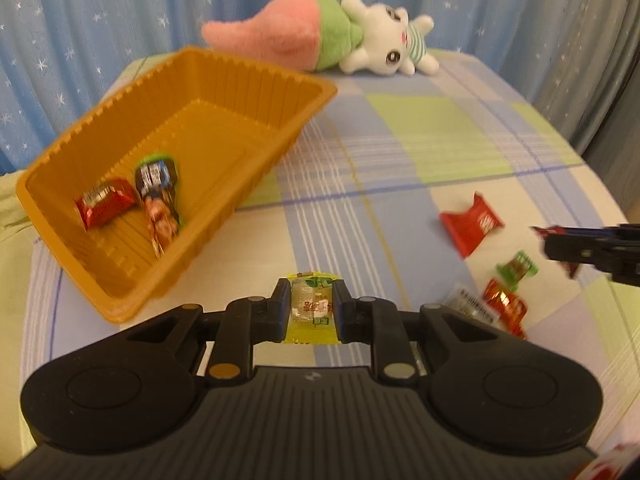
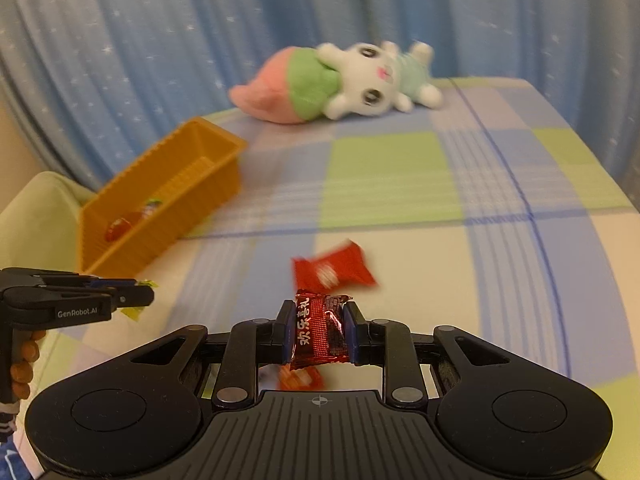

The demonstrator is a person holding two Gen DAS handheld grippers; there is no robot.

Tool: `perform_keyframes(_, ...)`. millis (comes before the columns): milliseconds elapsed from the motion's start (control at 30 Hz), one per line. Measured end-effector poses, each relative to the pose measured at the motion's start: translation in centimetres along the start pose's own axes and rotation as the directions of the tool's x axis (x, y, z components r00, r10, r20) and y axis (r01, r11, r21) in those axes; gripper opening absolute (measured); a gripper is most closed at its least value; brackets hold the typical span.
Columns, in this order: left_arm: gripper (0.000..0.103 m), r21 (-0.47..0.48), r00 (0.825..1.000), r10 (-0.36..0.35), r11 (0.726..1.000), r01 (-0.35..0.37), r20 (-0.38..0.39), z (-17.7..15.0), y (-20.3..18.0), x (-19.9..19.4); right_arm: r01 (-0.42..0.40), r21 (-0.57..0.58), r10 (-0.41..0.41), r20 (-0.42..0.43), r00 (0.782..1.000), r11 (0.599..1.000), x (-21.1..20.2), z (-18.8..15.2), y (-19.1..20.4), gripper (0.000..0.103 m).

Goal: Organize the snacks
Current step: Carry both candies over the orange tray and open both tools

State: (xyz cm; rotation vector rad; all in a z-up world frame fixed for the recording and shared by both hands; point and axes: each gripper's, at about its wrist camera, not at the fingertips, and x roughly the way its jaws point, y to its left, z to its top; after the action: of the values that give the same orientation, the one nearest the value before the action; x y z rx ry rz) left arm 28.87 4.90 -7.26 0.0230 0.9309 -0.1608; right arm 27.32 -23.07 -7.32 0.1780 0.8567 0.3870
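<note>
My left gripper is shut on a yellow-green snack packet, held above the cloth in front of the orange basket. The basket holds a red packet and a dark packet. My right gripper is shut on a dark red snack packet. It also shows at the right edge of the left wrist view. The left gripper shows at the left of the right wrist view. A red packet lies on the cloth ahead of the right gripper.
A pink, green and white plush rabbit lies at the back of the checked cloth. Loose packets, green, red and white, lie at the right. A blue starred curtain hangs behind.
</note>
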Motion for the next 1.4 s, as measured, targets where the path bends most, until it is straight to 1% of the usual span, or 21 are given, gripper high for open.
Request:
perform_keyframes(133,0.020,-0.017,0.999,0.000,1.000,0.001,0.045,1.7,0.5,-1.2,-0.054,-0.055,0.055,0.016,0.998,0.997,1.7,2.4,1.8,0.026)
perform_keyframes(300,0.020,-0.054,0.995,0.029,0.998,-0.024,0.092,4.0,1.7,-1.9,-0.126,-0.119,0.130,0.033,0.991,0.985,4.1,5.5,4.4,0.026)
perform_keyframes(500,0.020,-0.100,0.991,0.083,0.992,-0.072,0.107,6.2,4.0,-1.6,-0.197,-0.188,0.207,0.036,0.978,0.962,7.1,8.5,7.4,0.026)
perform_keyframes(633,0.020,-0.129,0.987,0.121,0.986,-0.107,0.108,7.3,5.6,-1.0,-0.232,-0.201,0.243,0.032,0.970,0.952,8.8,10.0,8.7,0.026)
perform_keyframes(833,0.020,-0.156,0.983,0.152,0.978,-0.135,0.099,8.8,7.4,0.4,-0.248,-0.212,0.259,0.025,0.965,0.945,11.2,11.7,9.9,0.026)
perform_keyframes(1033,0.020,-0.168,0.983,0.156,0.976,-0.138,0.095,10.3,8.4,2.1,-0.248,-0.220,0.260,0.025,0.965,0.943,13.4,13.3,10.9,0.026)
perform_keyframes(1133,0.020,-0.182,0.984,0.151,0.974,-0.133,0.090,10.9,8.8,2.9,-0.257,-0.202,0.266,0.017,0.964,0.945,14.7,14.1,11.1,0.026)
perform_keyframes(1400,0.020,-0.203,0.984,0.164,0.968,-0.146,0.073,11.8,10.0,4.8,-0.252,-0.193,0.259,0.012,0.966,0.948,17.1,15.7,11.8,0.026)
